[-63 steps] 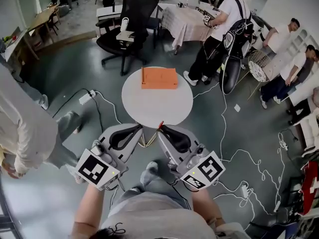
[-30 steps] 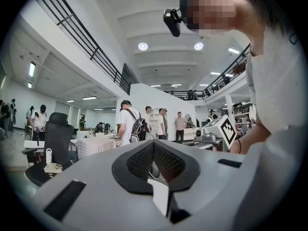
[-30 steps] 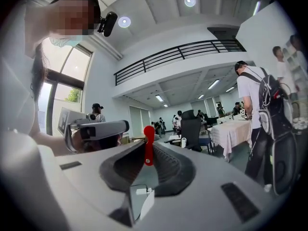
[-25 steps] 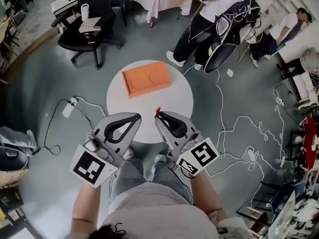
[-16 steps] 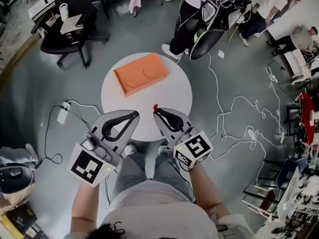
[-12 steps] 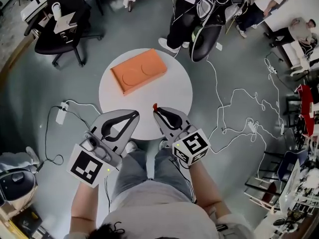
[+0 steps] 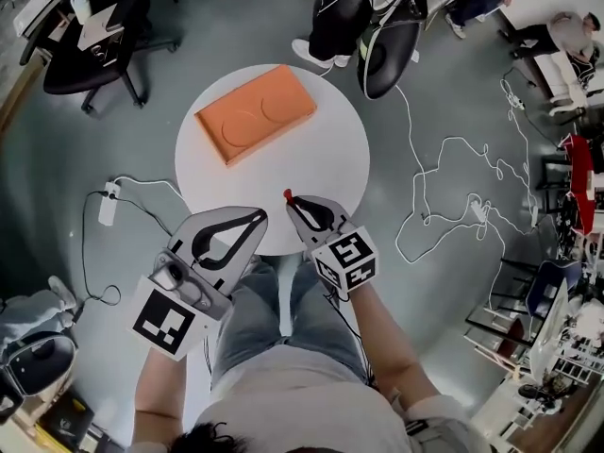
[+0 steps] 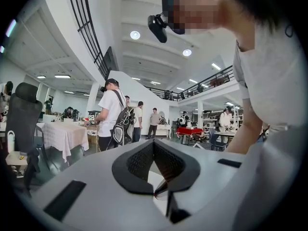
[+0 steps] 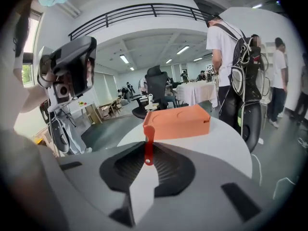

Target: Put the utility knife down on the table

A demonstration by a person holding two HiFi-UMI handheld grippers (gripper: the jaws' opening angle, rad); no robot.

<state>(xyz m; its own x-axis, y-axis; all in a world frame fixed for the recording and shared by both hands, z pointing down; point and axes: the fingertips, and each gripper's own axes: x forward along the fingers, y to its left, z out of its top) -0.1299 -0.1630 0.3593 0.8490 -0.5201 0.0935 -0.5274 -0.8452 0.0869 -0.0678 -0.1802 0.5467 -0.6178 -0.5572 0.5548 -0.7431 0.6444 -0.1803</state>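
Right gripper [image 7: 296, 206] had its jaws clamped on the utility knife [image 9: 148, 137]. The red handle was pinched between the black ribbed pads [image 9: 166, 170] and stuck out past the fingertips. In the head view the knife's free end lay over the near part of the round white table [image 7: 330, 159], a little inside the rim. No view settled whether it touched the tabletop. In the right gripper view the knife's far end overlapped the near corner of the orange box [image 9: 178, 121], but the head view showed the two well apart, with bare table between them. The box sat flat on the far left part of the table, skewed to the table's edge, with two shallow round recesses in its top. Left gripper [image 8: 153, 142] was held just beside the right one, over the table's near edge. Its fingertips were together and nothing was between them. Its own view showed only white tabletop through the loop behind the tips. The person's legs [image 7: 274, 300] stood close against the table, below both grippers. On the grey floor, a white cable [image 7: 453, 206] looped to the right of the table and a power strip [image 7: 106, 206] lay to its left. A black office chair [image 7: 94, 36] stood at the far left. A person with a backpack [image 9: 231, 57] stood beyond the table's far side.
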